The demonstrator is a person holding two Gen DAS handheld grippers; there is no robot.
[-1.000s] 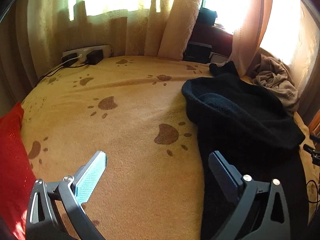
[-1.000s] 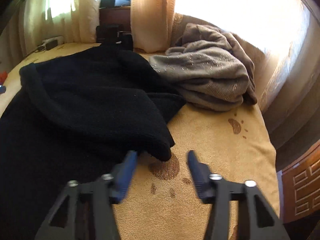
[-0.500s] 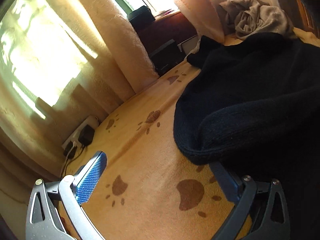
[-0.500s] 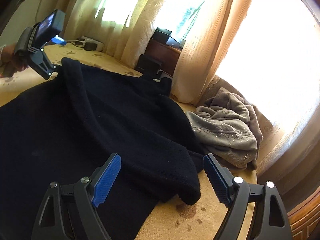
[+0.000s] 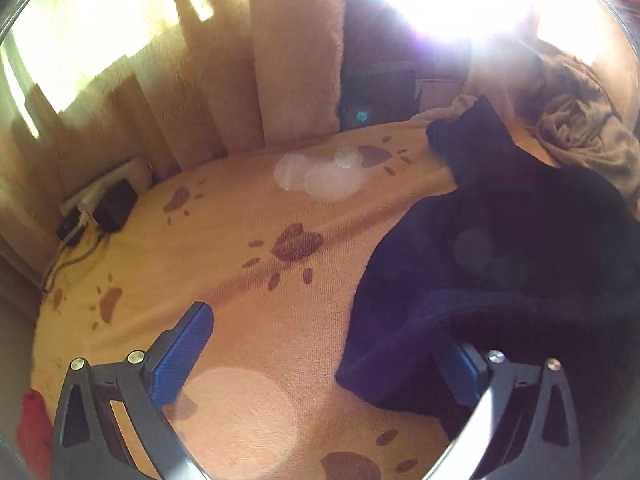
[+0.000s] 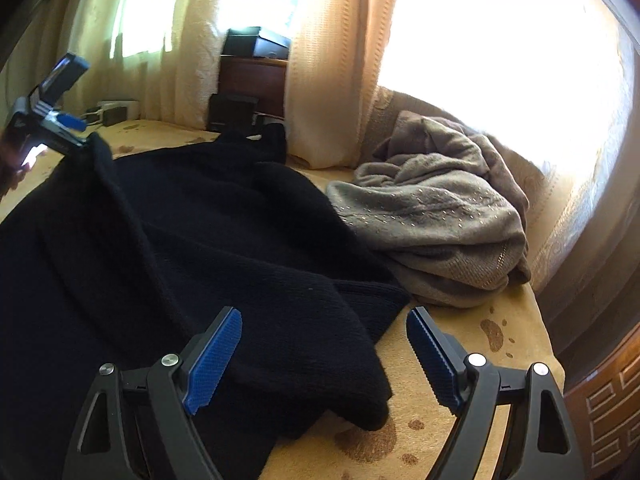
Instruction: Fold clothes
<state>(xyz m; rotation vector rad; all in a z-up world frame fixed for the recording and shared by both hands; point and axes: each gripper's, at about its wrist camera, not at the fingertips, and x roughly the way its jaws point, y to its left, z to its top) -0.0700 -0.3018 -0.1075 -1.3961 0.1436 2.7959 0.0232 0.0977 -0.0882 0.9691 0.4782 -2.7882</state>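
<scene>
The black sweater (image 6: pixel 192 248) lies on the paw-print blanket (image 5: pixel 248 264); the right gripper (image 6: pixel 324 356) gapes wide above its fold, empty, while the left gripper (image 5: pixel 328 354) seems spread at its edge, nothing clamped.

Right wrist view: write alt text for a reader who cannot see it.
The open right gripper hovers over a black sweater's folded edge on a paw-print bedspread. A crumpled grey garment lies beyond, near sunlit curtains.

A bed under a tan paw-print blanket (image 6: pixel 472 396) carries everything — a black sweater (image 6: pixel 168 248) spread across it at nine o'clock, a crumpled grey garment (image 6: pixel 432 220) at two, a power strip (image 5: pixel 104 204) and red cloth (image 5: pixel 34 428).
</scene>
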